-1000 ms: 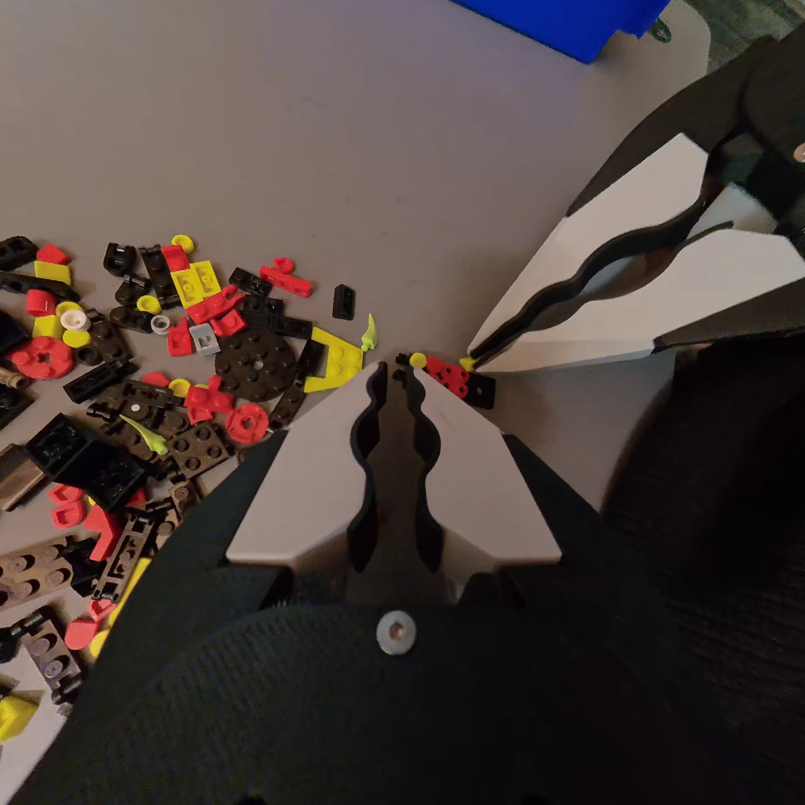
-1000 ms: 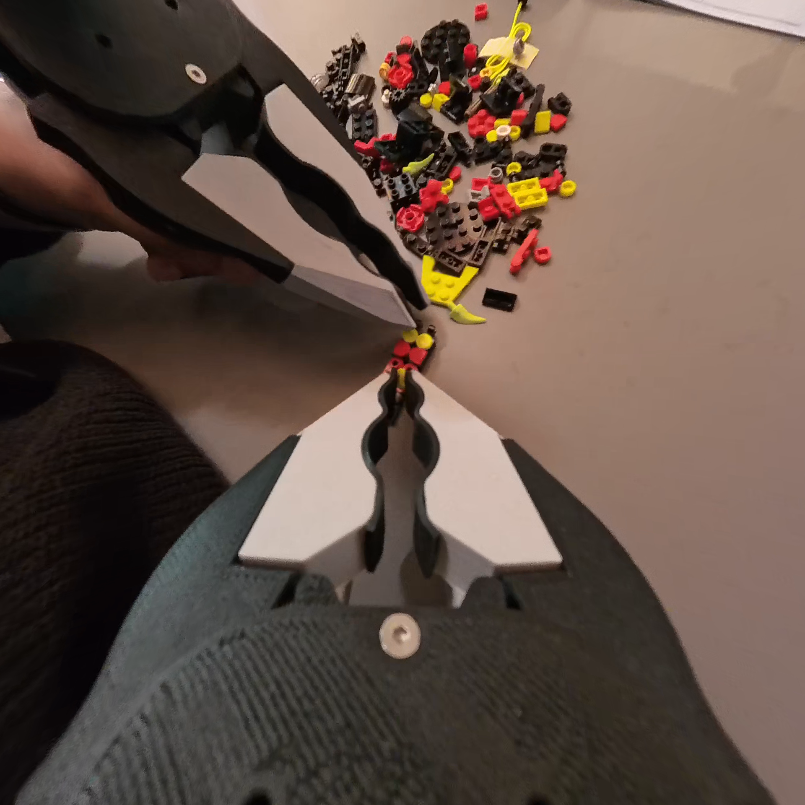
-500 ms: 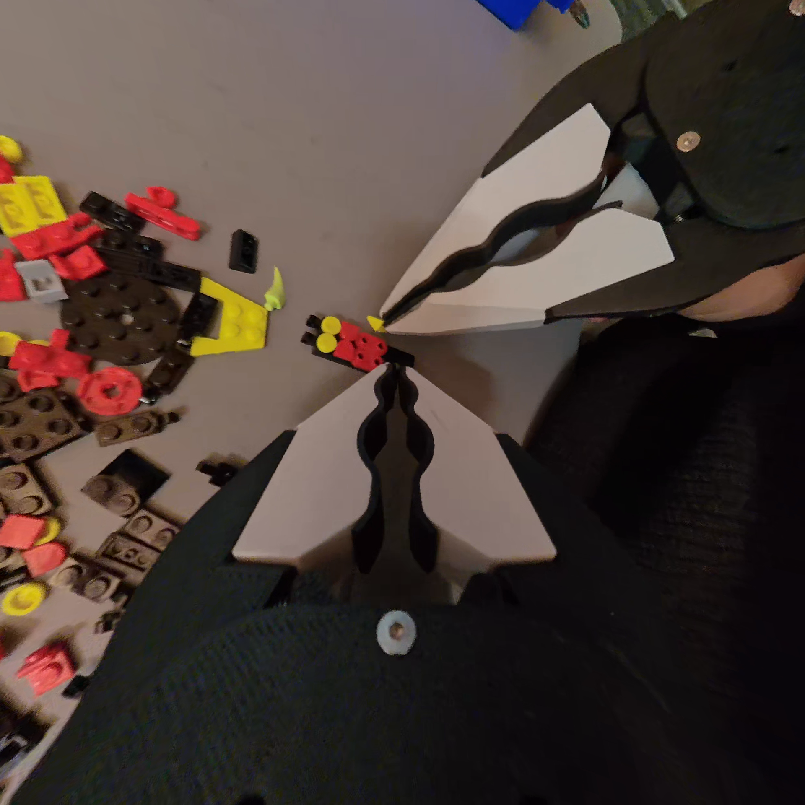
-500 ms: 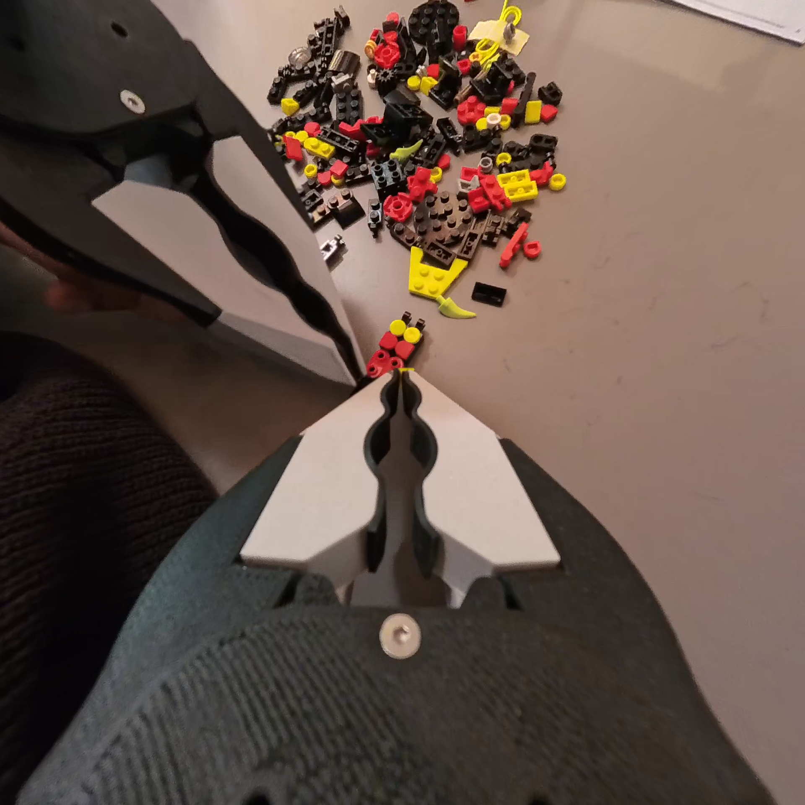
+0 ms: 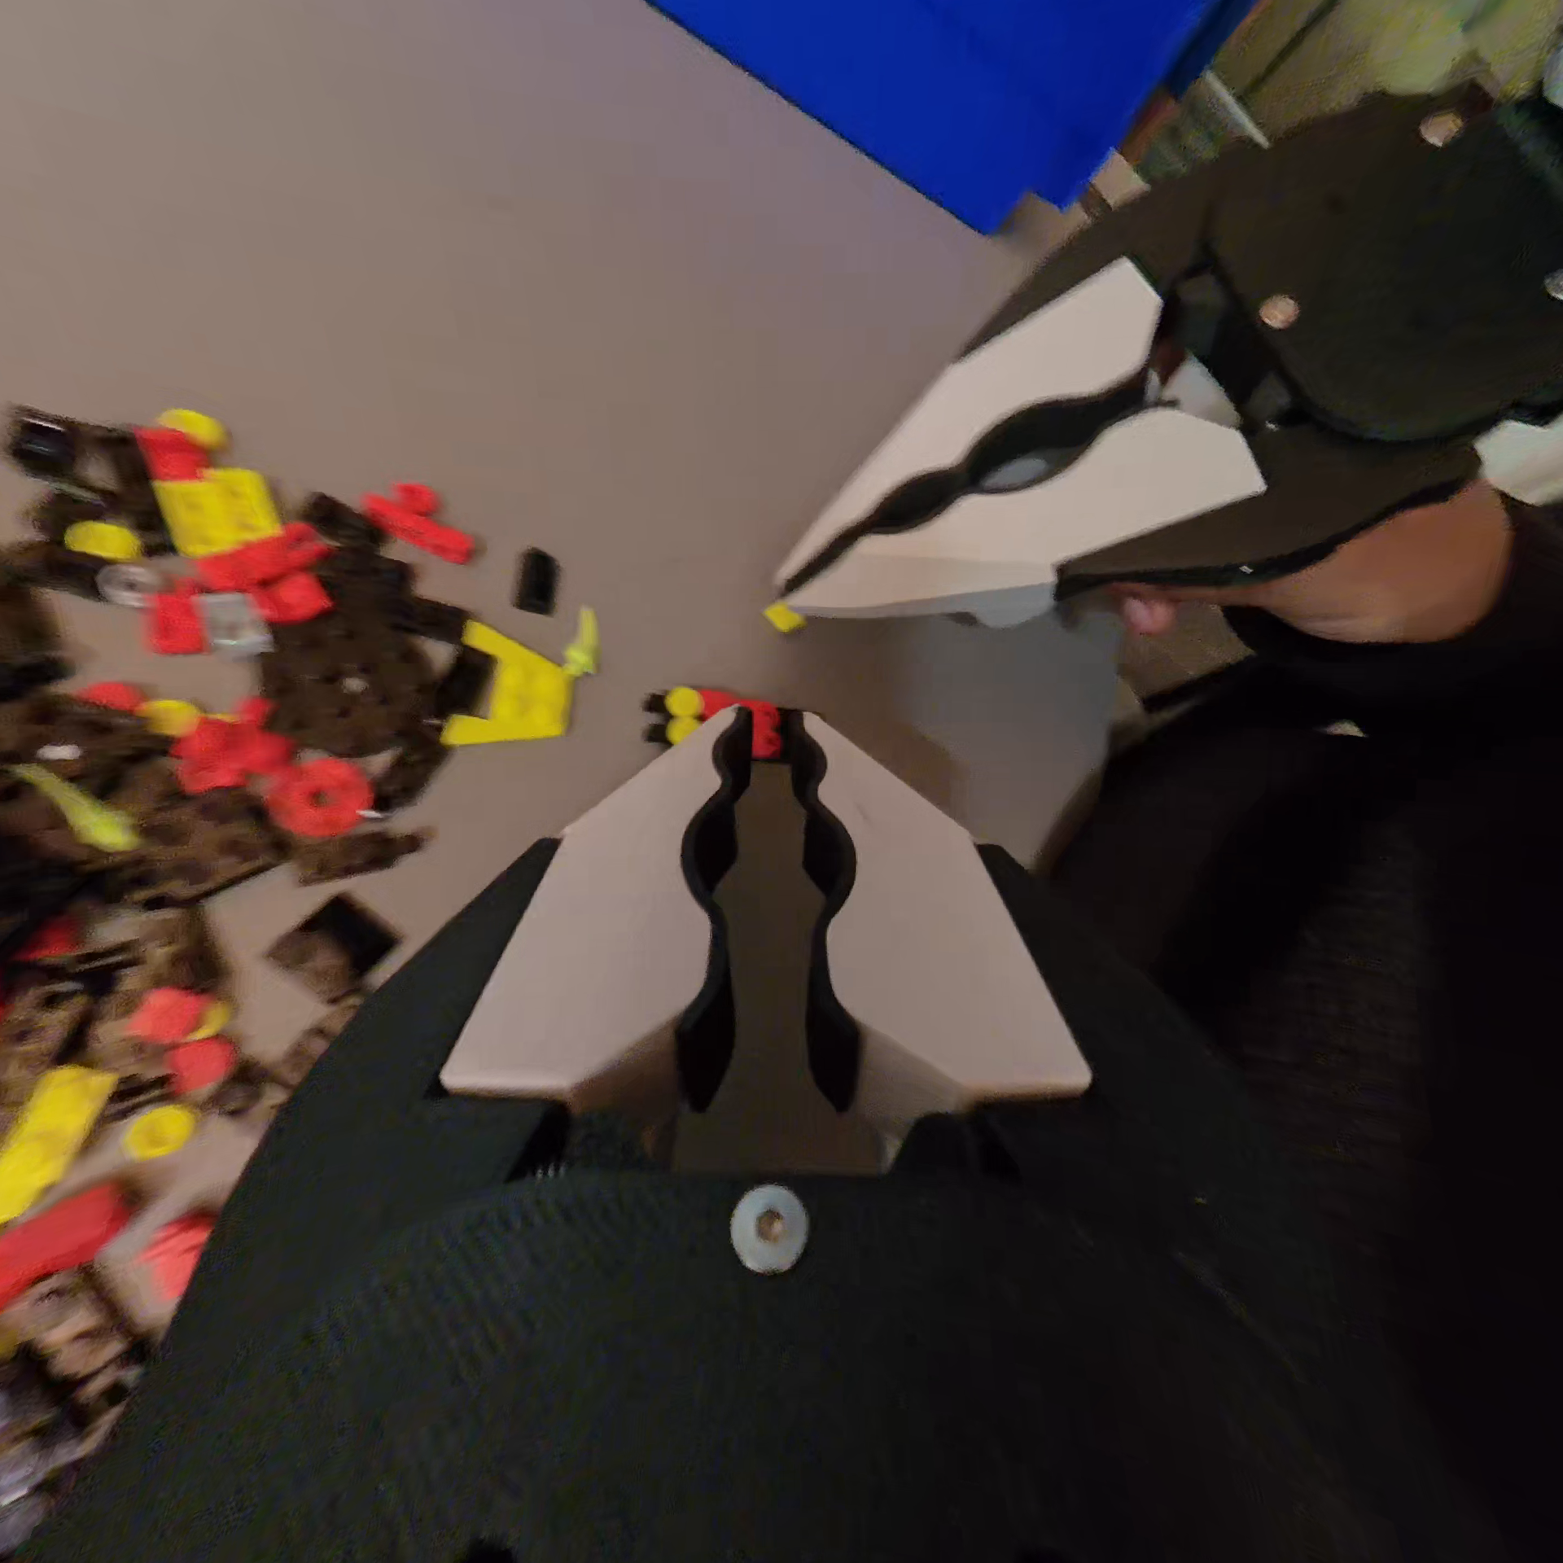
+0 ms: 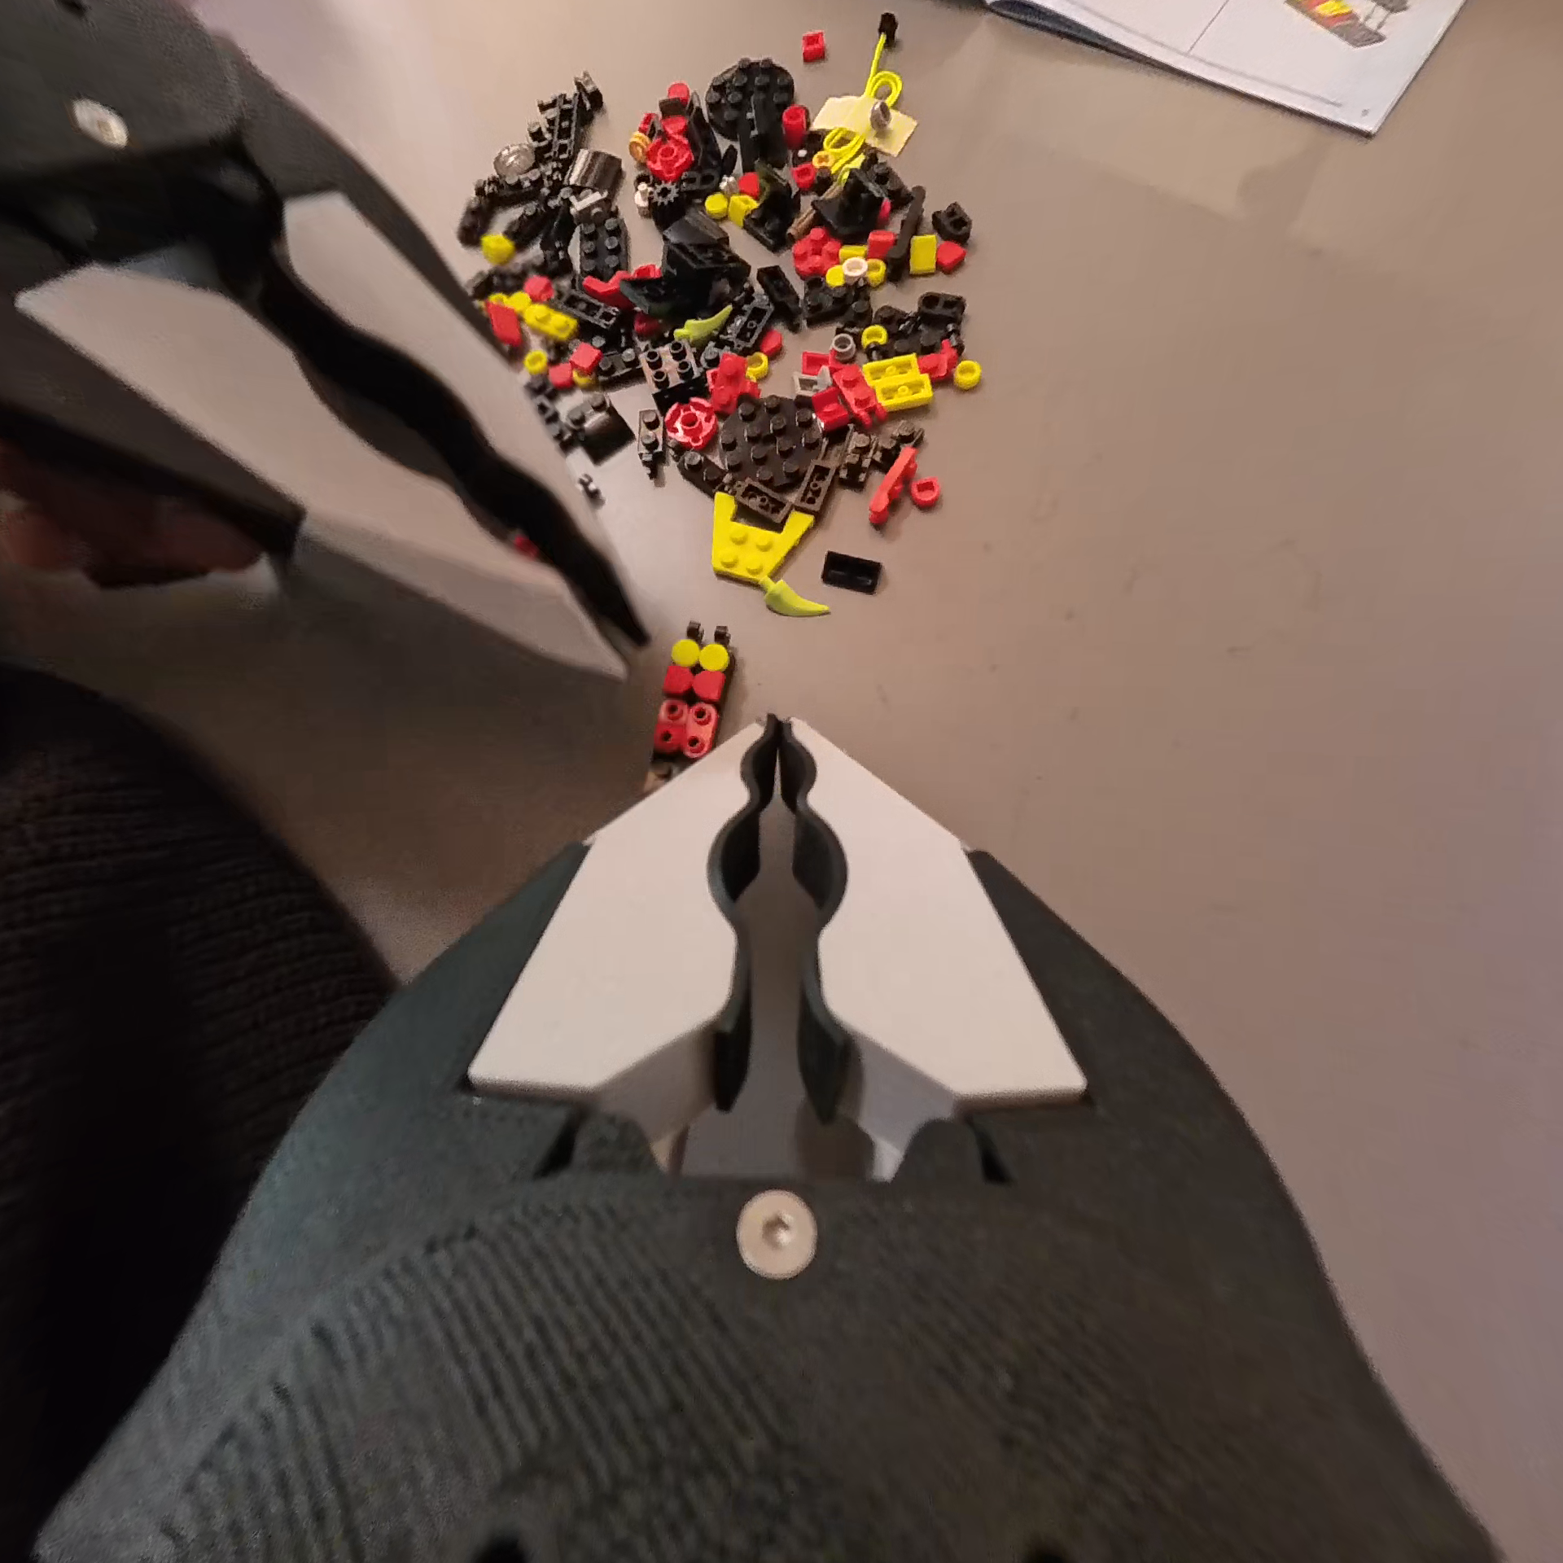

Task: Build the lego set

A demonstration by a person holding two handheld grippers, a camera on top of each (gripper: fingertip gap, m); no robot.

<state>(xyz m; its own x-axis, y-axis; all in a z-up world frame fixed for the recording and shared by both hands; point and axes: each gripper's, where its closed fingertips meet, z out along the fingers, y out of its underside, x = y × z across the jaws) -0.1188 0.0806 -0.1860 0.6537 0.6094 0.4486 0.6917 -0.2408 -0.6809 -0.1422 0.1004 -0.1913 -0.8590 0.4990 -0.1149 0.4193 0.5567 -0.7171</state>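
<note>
A small assembly (image 6: pixel 695 702), a black plate with red and yellow pieces on it, lies on the grey table. In the left wrist view the assembly (image 5: pixel 689 719) sits just past my left gripper (image 5: pixel 768 719), whose jaws stand slightly apart around its red end. In the right wrist view my left gripper (image 6: pixel 630 647) hangs just left of the assembly. My right gripper (image 6: pixel 774 727) is shut. In the left wrist view my right gripper (image 5: pixel 785 592) pinches a small yellow piece (image 5: pixel 783 617), held up and right of the assembly.
A pile of loose black, red and yellow pieces (image 6: pixel 736 296) lies beyond the assembly, also at the left of the left wrist view (image 5: pixel 254 677). A yellow wedge plate (image 6: pixel 757 541) and a black tile (image 6: pixel 852 571) lie nearest. A blue bin (image 5: pixel 930 85) and a booklet (image 6: pixel 1226 42) lie at the far edges. The black tile (image 6: pixel 852 571) lies around 6 centimetres away from my right fingertips. Look for it in the left wrist view (image 5: pixel 539 580) too.
My right gripper has drawn back from the assembly with the yellow piece. My left gripper closed, then opened slightly, and its tips now stand over the assembly's red end.
</note>
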